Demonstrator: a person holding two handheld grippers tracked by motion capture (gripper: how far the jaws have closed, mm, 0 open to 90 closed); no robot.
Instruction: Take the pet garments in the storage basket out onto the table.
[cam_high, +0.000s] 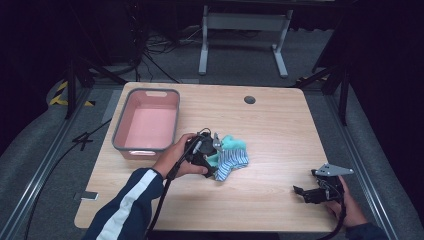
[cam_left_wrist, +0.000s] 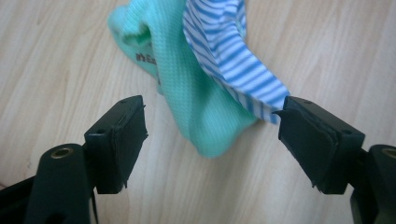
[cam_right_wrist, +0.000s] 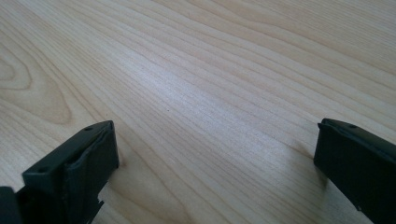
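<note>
A mint-green sock (cam_high: 233, 143) (cam_left_wrist: 187, 93) and a blue-and-white striped sock (cam_high: 234, 159) (cam_left_wrist: 233, 60) lie bunched together near the middle of the wooden table (cam_high: 280, 130). My left gripper (cam_high: 214, 159) (cam_left_wrist: 212, 121) is at their left edge, open, with the ends of both socks between its jaws. In the left gripper view the striped sock's edge reaches the tip of the right-hand jaw, and the pads do not press on the cloth. My right gripper (cam_high: 301, 194) (cam_right_wrist: 215, 135) rests low over bare wood at the front right, open with nothing between its jaws.
A pink bin with a grey rim (cam_high: 150, 91) stands at the table's back left, a hand's width from the left hand. A round cable hole (cam_high: 249, 99) sits near the far edge. Bare wood lies between the socks and the right gripper.
</note>
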